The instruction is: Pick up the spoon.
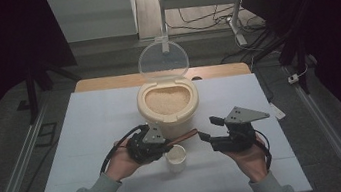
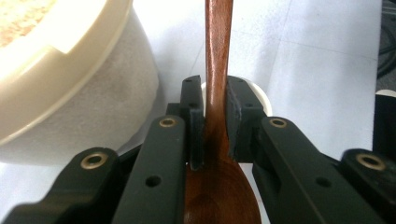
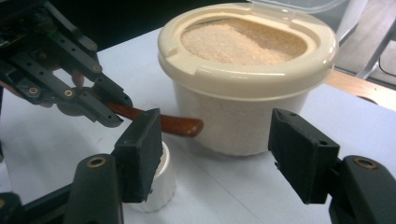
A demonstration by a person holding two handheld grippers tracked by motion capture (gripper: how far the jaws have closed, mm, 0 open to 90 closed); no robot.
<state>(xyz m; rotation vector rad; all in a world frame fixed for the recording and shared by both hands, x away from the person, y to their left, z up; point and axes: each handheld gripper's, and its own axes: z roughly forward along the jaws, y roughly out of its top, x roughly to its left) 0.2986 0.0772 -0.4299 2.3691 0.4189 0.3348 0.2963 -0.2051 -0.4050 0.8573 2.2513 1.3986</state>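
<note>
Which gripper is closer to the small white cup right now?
Left. The left gripper, holding the wooden spoon, sits right above the cup; the right gripper hangs open, off to its right.

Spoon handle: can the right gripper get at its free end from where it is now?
Probably yes: the right gripper is open, and the wooden spoon handle juts free from the left gripper toward it above the white cup.

I see a glossy wooden spoon, a smooth cream plastic tub and its clear lid.
</note>
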